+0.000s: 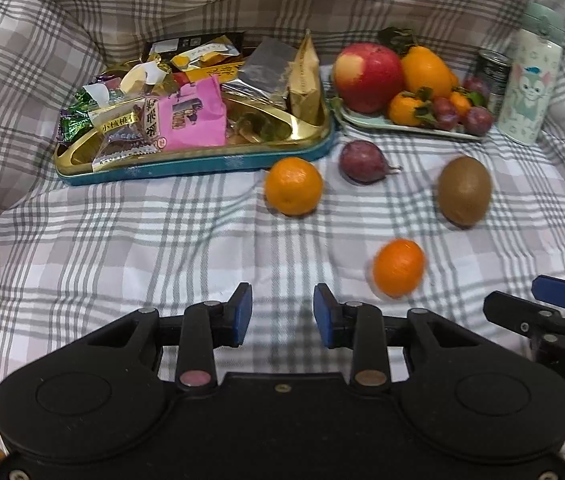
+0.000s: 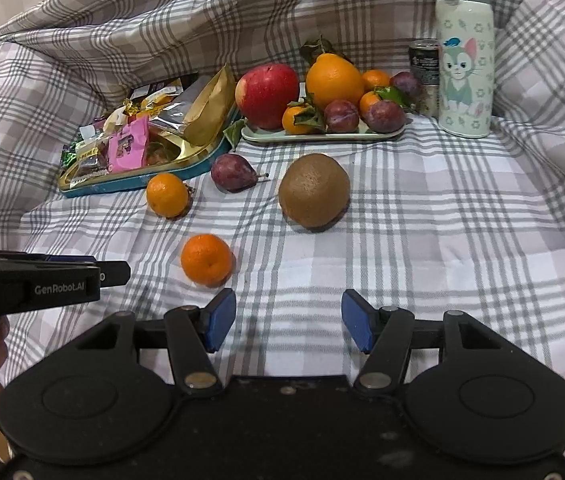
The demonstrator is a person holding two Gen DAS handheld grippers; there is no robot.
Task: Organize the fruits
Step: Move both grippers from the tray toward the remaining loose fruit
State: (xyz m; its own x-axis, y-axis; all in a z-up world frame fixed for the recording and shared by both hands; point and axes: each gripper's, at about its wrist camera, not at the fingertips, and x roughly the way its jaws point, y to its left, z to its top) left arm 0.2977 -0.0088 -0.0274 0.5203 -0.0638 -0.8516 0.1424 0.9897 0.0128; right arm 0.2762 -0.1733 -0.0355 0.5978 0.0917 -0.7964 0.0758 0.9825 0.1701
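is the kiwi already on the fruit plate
No, the kiwi lies on the checked cloth, apart from the fruit plate.

The right gripper is hovering with parted jaws, a mandarin lying just ahead-left, a kiwi sitting farther ahead

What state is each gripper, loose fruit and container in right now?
left gripper: open, empty
right gripper: open, empty
near mandarin: loose on cloth
far mandarin: loose, beside tin
kiwi: loose on cloth
loose plum: lying on its side
fruit plate: loaded with fruit
snack tin: lidless, full of packets
bottle: upright, lid closed
can: upright
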